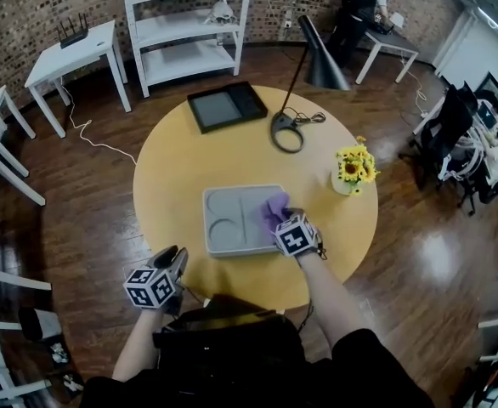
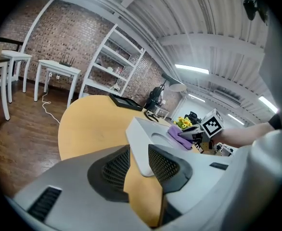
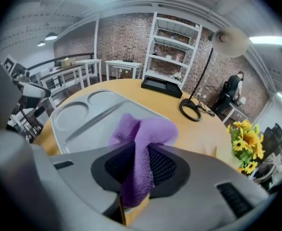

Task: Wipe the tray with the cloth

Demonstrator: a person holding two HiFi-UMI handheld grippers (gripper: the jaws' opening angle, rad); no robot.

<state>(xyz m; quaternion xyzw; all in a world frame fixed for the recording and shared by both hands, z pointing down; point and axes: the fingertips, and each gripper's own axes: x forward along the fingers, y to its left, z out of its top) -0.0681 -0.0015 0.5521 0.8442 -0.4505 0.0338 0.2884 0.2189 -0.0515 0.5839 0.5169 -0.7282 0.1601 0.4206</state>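
A grey compartment tray [image 1: 232,211] lies in the middle of the round yellow table [image 1: 172,177]. On its right part rests a purple cloth [image 1: 274,209], and my right gripper [image 1: 283,222] is shut on it. In the right gripper view the cloth [image 3: 148,129] bunches up between the pads, above the tray [image 3: 83,114]. My left gripper [image 1: 174,257] hovers at the table's near left edge, a short way from the tray's near left corner. Its jaws stand apart with nothing pressed between them [image 2: 138,158]; the tray corner [image 2: 141,143] shows just beyond the gap.
A black floor-style lamp's ring base [image 1: 287,132] and cord sit at the table's far side, next to a black flat box [image 1: 226,106]. A vase of sunflowers [image 1: 351,172] stands at the right. White shelves [image 1: 189,24] and side tables ring the room; a person [image 1: 359,11] is at the back.
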